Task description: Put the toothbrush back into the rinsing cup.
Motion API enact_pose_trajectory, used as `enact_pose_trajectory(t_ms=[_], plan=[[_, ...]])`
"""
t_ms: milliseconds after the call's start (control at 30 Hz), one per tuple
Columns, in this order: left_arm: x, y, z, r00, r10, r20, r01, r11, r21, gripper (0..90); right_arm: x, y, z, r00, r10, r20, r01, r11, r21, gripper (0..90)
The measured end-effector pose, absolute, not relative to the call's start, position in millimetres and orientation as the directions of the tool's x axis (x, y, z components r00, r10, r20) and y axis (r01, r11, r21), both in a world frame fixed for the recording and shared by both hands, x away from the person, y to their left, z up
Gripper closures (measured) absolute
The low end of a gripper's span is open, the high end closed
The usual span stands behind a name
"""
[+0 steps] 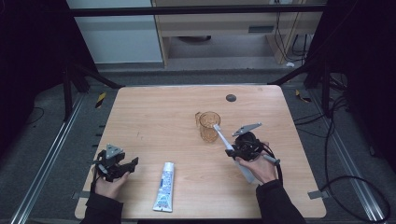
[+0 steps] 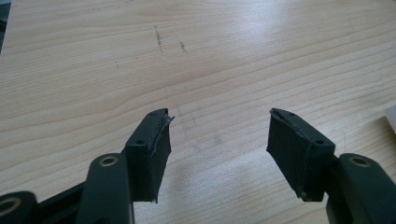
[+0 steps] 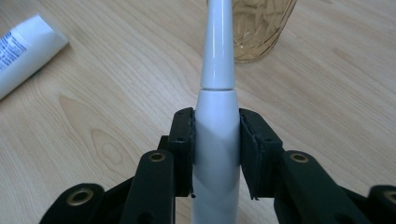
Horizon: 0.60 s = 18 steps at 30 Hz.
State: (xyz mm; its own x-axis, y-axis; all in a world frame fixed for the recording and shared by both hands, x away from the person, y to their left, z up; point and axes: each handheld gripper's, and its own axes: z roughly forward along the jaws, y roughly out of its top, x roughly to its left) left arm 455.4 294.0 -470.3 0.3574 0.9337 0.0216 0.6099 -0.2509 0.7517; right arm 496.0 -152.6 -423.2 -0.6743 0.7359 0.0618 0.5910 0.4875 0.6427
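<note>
Two hands reach in from the near edge of the pale, fine-grained wooden surface point(image 1: 154, 116), each in a dark sleeve and each holding a black gripper. Nearest lies a white tube point(image 1: 164, 186), flat-ended and printed in blue, lengthwise between the hands. The left hand point(image 1: 110, 184) rests near the surface's left front corner, and the left gripper point(image 2: 218, 140) has its jaws spread wide over bare wood, its flat pads point(image 2: 156, 149) dull and squared. The right hand point(image 1: 261, 169) sits to the right of the tube, tilted inward. The right gripper point(image 3: 215, 154) is pinching a smooth, glossy white toothbrush point(image 3: 217, 93) by its thick round handle, which narrows at a seam into a slim neck. Farther off stands an amber, ribbed, see-through cup point(image 1: 208, 125) with a handle; the toothbrush's head is at the cup's rim. Beyond it, near the far edge, a small dark round disc point(image 1: 230, 98) is set in the wood.
</note>
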Motion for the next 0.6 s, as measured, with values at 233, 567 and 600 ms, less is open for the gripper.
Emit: enact_pose_trajectory(t_ms=[233, 567, 600], plan=[[455, 294, -470, 0.357, 0.934, 0.022, 0.61, -0.251, 0.751, 38.2, 495, -159, -417, -0.664, 0.744, 0.066, 0.573, 0.451, 0.684, 67.7], [455, 294, -470, 0.356, 0.934, 0.022, 0.61, -0.251, 0.752, 38.2, 493, -161, -405, -0.647, 0.759, 0.076, 0.526, 0.372, 0.765, 67.7], [455, 294, -470, 0.356, 0.934, 0.022, 0.61, -0.25, 0.752, 38.2, 493, -162, -403, -0.644, 0.761, 0.079, 0.52, 0.361, 0.774, 67.7]])
